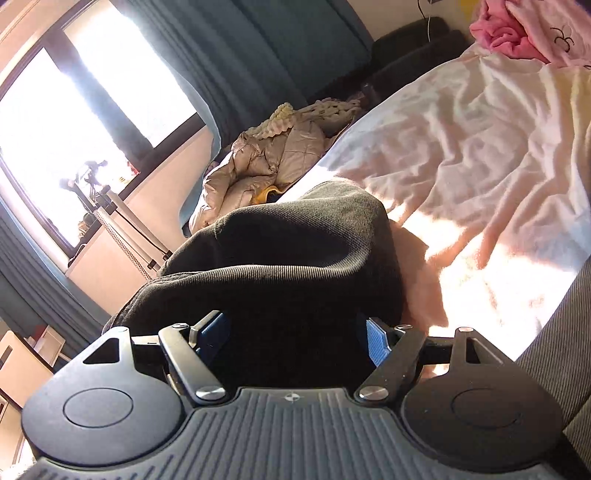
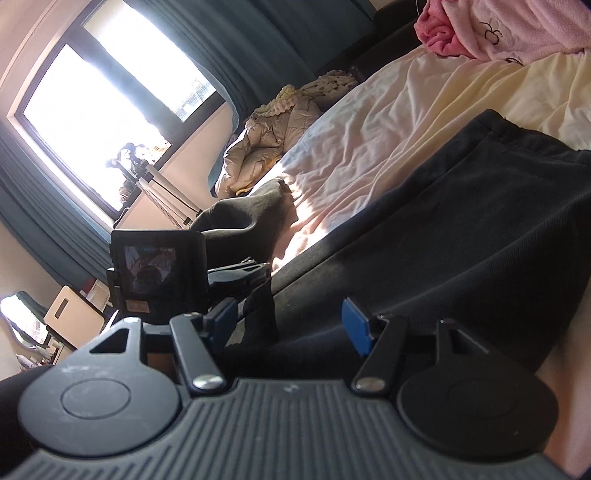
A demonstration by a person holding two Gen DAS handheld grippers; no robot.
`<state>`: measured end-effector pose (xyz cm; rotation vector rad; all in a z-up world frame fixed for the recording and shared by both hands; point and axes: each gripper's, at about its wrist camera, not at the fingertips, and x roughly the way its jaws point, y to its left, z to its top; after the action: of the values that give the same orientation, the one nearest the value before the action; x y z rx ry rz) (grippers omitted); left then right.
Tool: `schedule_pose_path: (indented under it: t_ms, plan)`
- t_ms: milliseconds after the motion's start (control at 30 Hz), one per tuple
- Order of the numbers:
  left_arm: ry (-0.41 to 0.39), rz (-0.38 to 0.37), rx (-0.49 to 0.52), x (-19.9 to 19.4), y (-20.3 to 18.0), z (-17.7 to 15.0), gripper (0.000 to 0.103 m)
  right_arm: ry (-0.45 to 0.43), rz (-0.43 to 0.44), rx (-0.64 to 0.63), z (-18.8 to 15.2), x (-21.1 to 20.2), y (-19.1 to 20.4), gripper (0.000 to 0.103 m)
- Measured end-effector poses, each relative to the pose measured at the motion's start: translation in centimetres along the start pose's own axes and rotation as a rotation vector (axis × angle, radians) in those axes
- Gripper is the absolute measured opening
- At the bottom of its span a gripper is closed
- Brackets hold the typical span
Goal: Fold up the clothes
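Lying across a sunlit bed sheet [image 2: 388,122], a black garment [image 2: 443,229] is bunched between both tools, apparently being gathered for a fold. The left gripper [image 1: 291,339] stands spread around a raised hump of the cloth; the right gripper [image 2: 288,325] stands spread over its near edge. Beyond the garment sit a beige quilted jacket [image 1: 255,166] and pink clothes [image 2: 498,29].

The garment [image 2: 424,236] lies across the bed [image 2: 388,122] — the jacket [image 2: 266,140] beyond it, bedside.
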<state>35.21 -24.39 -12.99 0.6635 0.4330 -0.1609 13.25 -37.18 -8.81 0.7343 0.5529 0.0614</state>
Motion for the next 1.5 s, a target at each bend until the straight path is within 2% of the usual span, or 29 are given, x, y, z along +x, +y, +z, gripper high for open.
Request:
schedule_pose_path:
  t_ms: [100, 167, 200, 300, 333, 400, 433, 467, 500, 533, 567, 600, 700, 867, 967, 1067, 1167, 1233, 1267, 1300, 1400, 1500]
  plan:
    - [-0.08, -0.05, -0.076, 0.1, -0.1, 1.4, 0.079, 0.004, -0.004, 0.017, 0.0, 0.4, -0.3, 0.064]
    - [-0.146, -0.051, -0.082, -0.1, -1.1, 2.5, 0.082, 0.001, -0.009, 0.037, 0.1, 0.5, -0.6, 0.064]
    - [-0.16, -0.039, -0.05, 0.3, -1.8, 2.9, 0.084, 0.0, -0.01, 0.047, 0.1, 0.5, -0.8, 0.064]
    - [-0.102, 0.044, 0.061, 3.0, -3.9, 3.9, 0.085, -0.006, -0.016, 0.066, 0.2, 0.5, -1.2, 0.064]
    - [-0.04, 0.07, 0.075, 4.4, -4.2, 4.1, 0.087, -0.007, -0.022, 0.068, 0.2, 0.5, -1.4, 0.064]
    - [0.079, 0.108, 0.068, 6.7, -3.9, 4.3, 0.088, -0.003, -0.024, 0.08, 0.1, 0.5, -1.7, 0.064]
    - [0.084, 0.105, 0.033, 6.9, -3.3, 4.3, 0.088, -0.002, -0.024, 0.086, 0.1, 0.5, -1.8, 0.064]
    - [0.088, 0.101, -0.002, 7.1, -2.7, 4.3, 0.083, -0.002, -0.024, 0.09, 0.1, 0.5, -1.9, 0.064]
    - [0.098, 0.096, -0.026, 7.3, -2.1, 4.3, 0.062, -0.006, -0.026, 0.09, 0.2, 0.5, -2.0, 0.064]
    - [0.122, 0.089, -0.015, 7.5, -1.9, 4.4, 0.047, -0.009, -0.028, 0.09, 0.3, 0.4, -2.0, 0.064]
    - [0.14, 0.088, 0.008, 7.4, -1.7, 4.6, 0.02, -0.013, -0.03, 0.09, 0.4, 0.3, -2.1, 0.064]
    - [0.145, 0.078, 0.03, 6.9, -1.4, 4.8, 0.008, -0.016, -0.032, 0.09, 0.5, 0.2, -2.2, 0.064]
    - [0.077, 0.022, 0.004, 3.8, 0.4, 6.2, 0.006, -0.027, -0.037, 0.09, 0.7, 0.0, -2.4, 0.064]
    - [-0.048, -0.162, -0.09, -4.1, 2.8, 7.2, 0.006, -0.044, -0.047, 0.089, 1.1, -0.4, -2.7, 0.064]
    - [-0.097, -0.289, -0.141, -8.8, 3.0, 5.8, 0.006, -0.062, -0.053, 0.088, 1.4, -0.8, -2.9, 0.064]
    - [-0.075, -0.339, -0.162, -10.9, 1.8, 3.4, 0.007, -0.094, -0.058, 0.1, 2.0, -1.9, -3.4, 0.065]
    - [-0.032, -0.341, -0.206, -11.2, 0.8, 1.2, 0.015, -0.113, -0.071, 0.098, 2.3, -2.4, -3.8, 0.065]
    - [-0.004, -0.325, -0.235, -11.3, 0.5, 0.1, 0.034, -0.106, -0.074, 0.105, 2.2, -2.4, -4.0, 0.065]
    - [0.001, -0.318, -0.255, -11.5, 0.7, -0.2, 0.052, -0.101, -0.071, 0.108, 2.1, -2.3, -4.1, 0.065]
    - [-0.001, -0.322, -0.28, -12.0, 1.2, -0.5, 0.065, -0.098, -0.07, 0.102, 2.0, -2.3, -4.0, 0.065]
    - [-0.008, -0.33, -0.347, -13.5, 2.9, -1.6, 0.072, -0.094, -0.07, 0.081, 1.9, -2.0, -3.7, 0.065]
    - [-0.011, -0.29, -0.361, -16.0, 4.3, -3.8, 0.081, -0.087, -0.072, 0.068, 1.7, -1.6, -3.5, 0.065]
